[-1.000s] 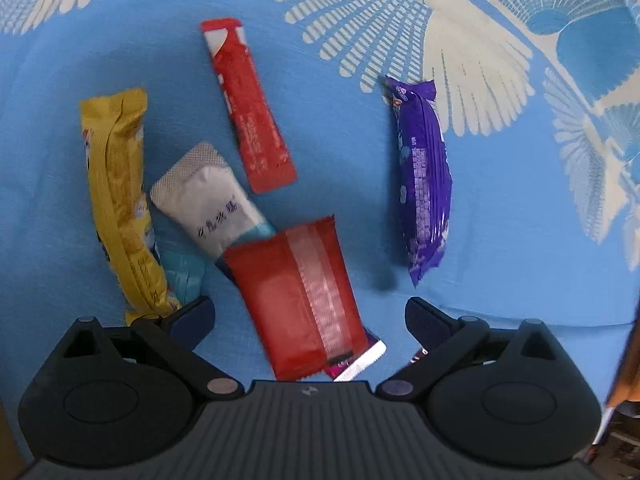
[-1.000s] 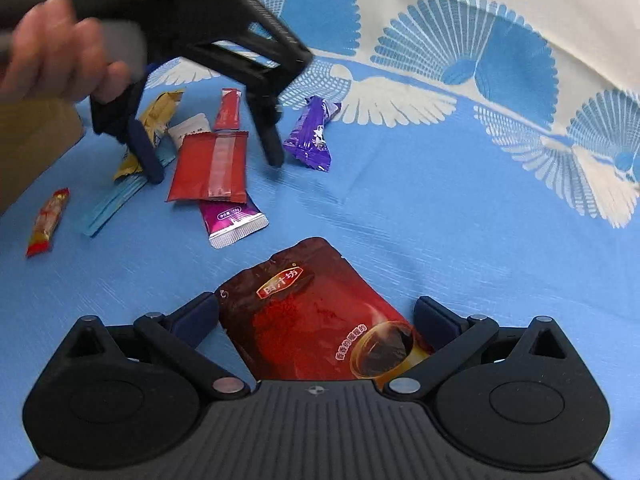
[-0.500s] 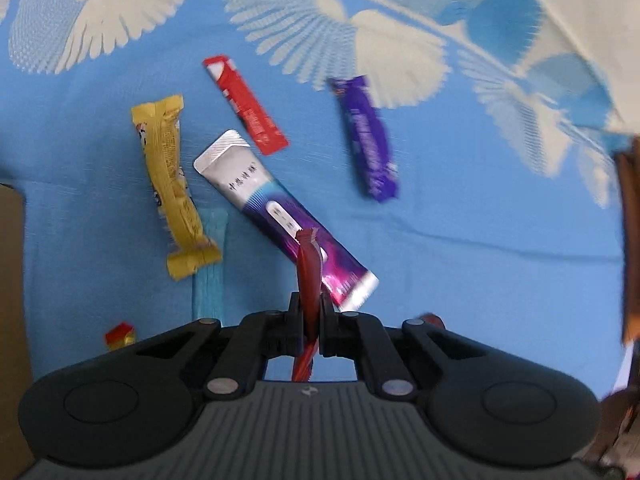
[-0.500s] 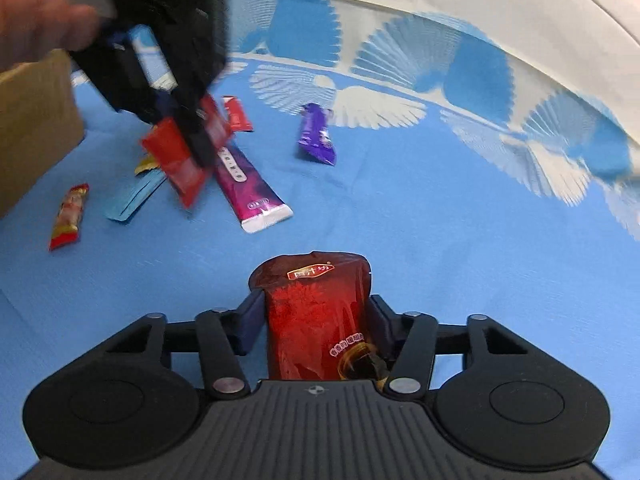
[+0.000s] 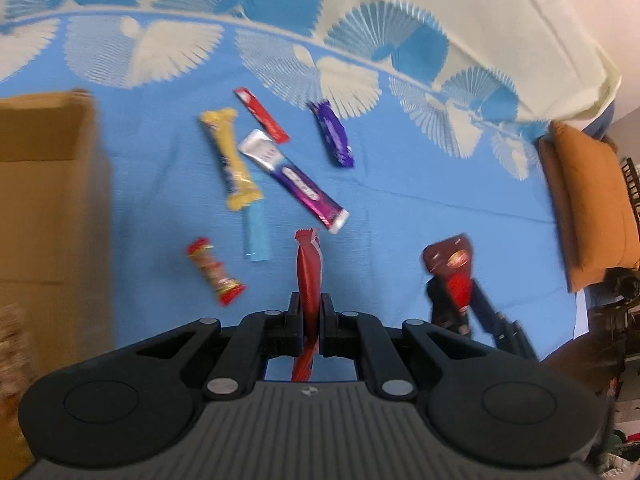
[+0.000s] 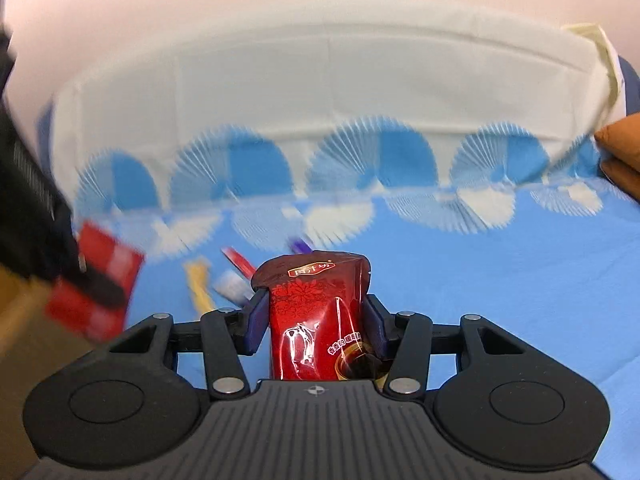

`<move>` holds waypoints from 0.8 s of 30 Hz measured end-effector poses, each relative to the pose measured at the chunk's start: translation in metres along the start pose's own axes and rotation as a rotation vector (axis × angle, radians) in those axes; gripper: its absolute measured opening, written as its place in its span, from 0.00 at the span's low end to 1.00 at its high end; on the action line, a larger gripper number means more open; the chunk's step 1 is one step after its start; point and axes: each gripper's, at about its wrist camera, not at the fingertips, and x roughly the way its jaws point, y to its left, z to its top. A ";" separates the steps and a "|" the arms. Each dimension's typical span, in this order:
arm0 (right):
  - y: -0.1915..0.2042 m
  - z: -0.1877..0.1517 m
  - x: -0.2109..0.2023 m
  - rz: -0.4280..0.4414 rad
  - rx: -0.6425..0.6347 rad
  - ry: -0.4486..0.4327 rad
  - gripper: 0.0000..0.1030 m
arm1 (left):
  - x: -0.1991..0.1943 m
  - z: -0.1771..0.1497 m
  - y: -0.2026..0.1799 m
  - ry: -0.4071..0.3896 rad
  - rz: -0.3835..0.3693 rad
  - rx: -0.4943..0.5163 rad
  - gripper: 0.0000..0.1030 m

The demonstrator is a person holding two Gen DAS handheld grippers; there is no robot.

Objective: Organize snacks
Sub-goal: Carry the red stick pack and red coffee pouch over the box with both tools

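In the left wrist view, a flat red packet [image 5: 308, 276] is seen edge-on, pinched between the pressed-together jaws of the left gripper [image 5: 309, 316] and held clear of the blue cloth [image 5: 420, 168]. It is judged light, thin and floppy, so a grip near its middle should stop it from drooping. A cardboard box [image 5: 44, 184] stands to the left of the packet; loose snacks lie on the cloth beyond it, among them a yellow bar [image 5: 232, 160] and a purple bar [image 5: 334, 136].

In the right wrist view, a dark red pouch [image 6: 320, 312] is clamped upright by the right gripper [image 6: 316, 320], the jaws closed partway against its sides. Its glossy film is judged slippery and crushable, so moderate pressure is advised. The red packet [image 6: 100, 280] is seen blurred to the pouch's left.
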 end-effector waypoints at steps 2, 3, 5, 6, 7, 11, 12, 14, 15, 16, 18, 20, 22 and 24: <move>0.020 0.011 -0.018 0.042 0.024 -0.033 0.51 | -0.027 -0.013 0.015 -0.029 0.012 -0.001 0.06; 0.031 0.015 -0.028 0.066 0.039 -0.049 0.51 | -0.037 -0.017 0.021 -0.037 0.019 -0.001 0.06; 0.057 0.023 -0.047 0.129 0.067 -0.062 0.51 | -0.066 -0.030 0.037 -0.070 0.040 -0.003 0.06; 0.068 0.027 -0.054 0.157 0.066 -0.066 0.51 | -0.078 -0.035 0.044 -0.085 0.047 -0.002 0.06; 0.083 0.029 -0.063 0.182 0.060 -0.072 0.51 | -0.092 -0.042 0.053 -0.107 0.059 -0.002 0.06; 0.137 0.038 -0.087 0.260 0.015 -0.091 0.51 | -0.135 -0.067 0.085 -0.157 0.098 -0.010 0.06; 0.151 0.039 -0.093 0.266 -0.001 -0.096 0.51 | -0.145 -0.074 0.093 -0.170 0.112 -0.015 0.07; 0.173 0.039 -0.103 0.291 -0.010 -0.088 0.51 | -0.161 -0.087 0.109 -0.186 0.129 -0.031 0.07; 0.183 0.039 -0.107 0.304 -0.015 -0.078 0.51 | -0.170 -0.094 0.119 -0.193 0.126 -0.048 0.06; 0.192 0.039 -0.110 0.313 -0.022 -0.071 0.51 | -0.178 -0.101 0.127 -0.198 0.123 -0.058 0.06; 0.210 0.039 -0.118 0.331 -0.051 -0.054 0.51 | -0.192 -0.113 0.142 -0.215 0.127 -0.068 0.06; 0.226 0.038 -0.127 0.345 -0.079 -0.037 0.51 | -0.202 -0.122 0.155 -0.230 0.127 -0.073 0.07; 0.241 0.038 -0.134 0.346 -0.102 -0.023 0.51 | -0.211 -0.130 0.168 -0.239 0.119 -0.085 0.07; 0.251 0.038 -0.138 0.341 -0.118 -0.010 0.51 | -0.218 -0.134 0.179 -0.255 0.111 -0.095 0.07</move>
